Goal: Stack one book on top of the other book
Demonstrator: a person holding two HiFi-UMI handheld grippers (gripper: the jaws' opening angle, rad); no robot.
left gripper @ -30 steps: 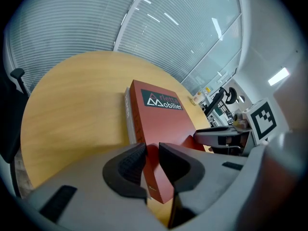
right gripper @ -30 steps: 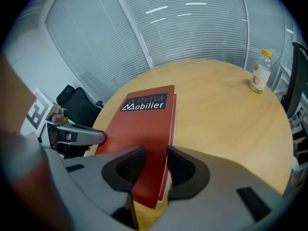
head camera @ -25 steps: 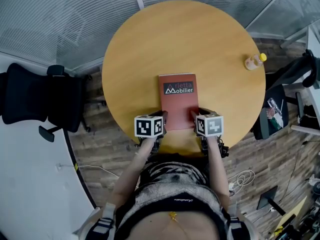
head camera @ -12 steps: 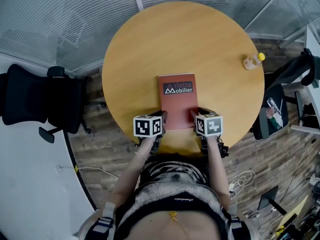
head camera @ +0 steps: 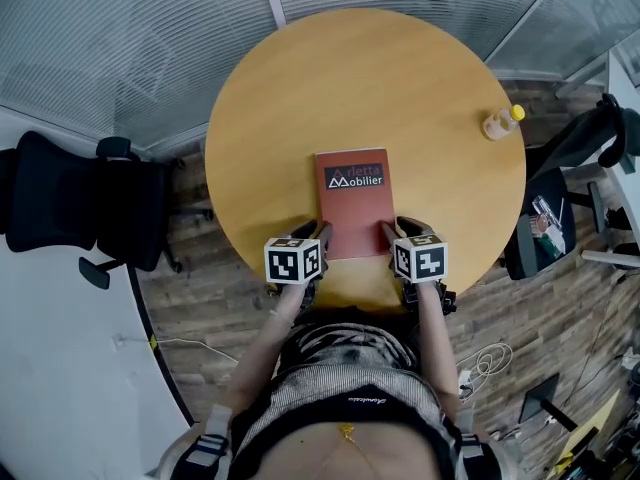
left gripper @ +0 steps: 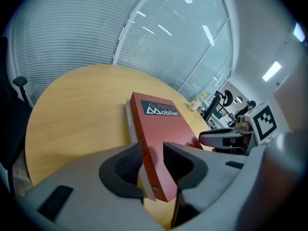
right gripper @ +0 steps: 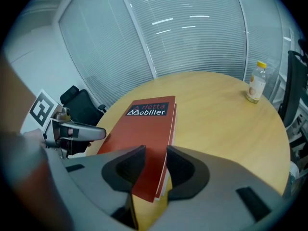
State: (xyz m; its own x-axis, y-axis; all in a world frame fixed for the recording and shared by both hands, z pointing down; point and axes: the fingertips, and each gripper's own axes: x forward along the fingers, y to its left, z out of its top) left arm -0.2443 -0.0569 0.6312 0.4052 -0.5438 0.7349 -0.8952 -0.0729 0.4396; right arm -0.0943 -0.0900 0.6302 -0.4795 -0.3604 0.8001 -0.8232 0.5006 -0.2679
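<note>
Opening jaws, left gripper [left gripper: 153, 154] straddled glossy red softcover book [head camera: 352, 203] at near-left edge; right gripper [right gripper: 155, 160] gaped empty at near-right; stacking looked done.

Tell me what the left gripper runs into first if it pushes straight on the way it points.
The red book. Its near corner sits between the left gripper's opening jaws, so pushing on would probably drive the book's edge deeper into them, above the round table.

The book [head camera: 353, 203] lies on the table [head camera: 300, 88] by its near edge, the bottle [head camera: 501, 122] far right.
</note>
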